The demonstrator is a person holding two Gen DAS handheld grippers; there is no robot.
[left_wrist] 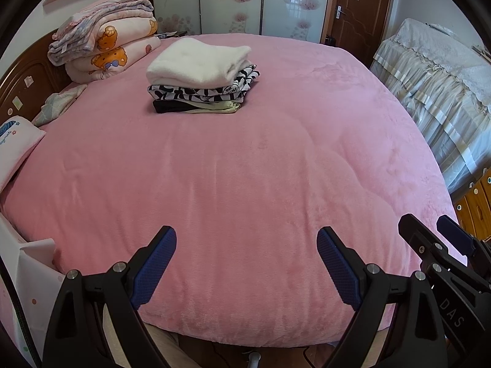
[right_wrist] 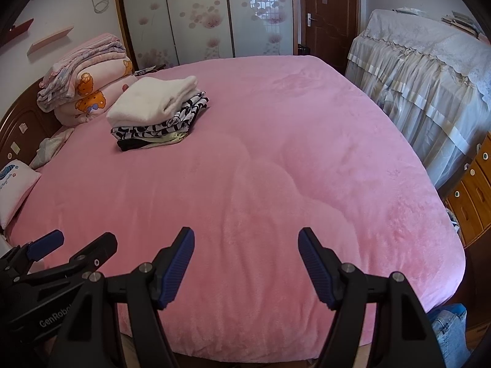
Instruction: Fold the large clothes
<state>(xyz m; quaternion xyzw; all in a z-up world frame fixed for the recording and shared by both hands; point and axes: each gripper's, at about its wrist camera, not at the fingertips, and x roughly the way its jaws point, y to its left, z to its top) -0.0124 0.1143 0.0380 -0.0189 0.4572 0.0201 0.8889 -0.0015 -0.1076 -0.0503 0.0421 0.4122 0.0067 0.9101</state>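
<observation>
Left wrist view shows one stack of folded clothes [left_wrist: 201,79] far across my pink bed [left_wrist: 245,184]: a white fleece piece [left_wrist: 196,61] on top, a black-and-white one, then a black and a pale yellow, long side crosswise. My left gripper [left_wrist: 246,260] and right gripper [right_wrist: 246,260] both gape empty, touching nothing.

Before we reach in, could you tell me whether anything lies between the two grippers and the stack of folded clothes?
Nothing visible: only bare pink bedspread lies between the open left gripper, the open right gripper and the folded stack.
</observation>
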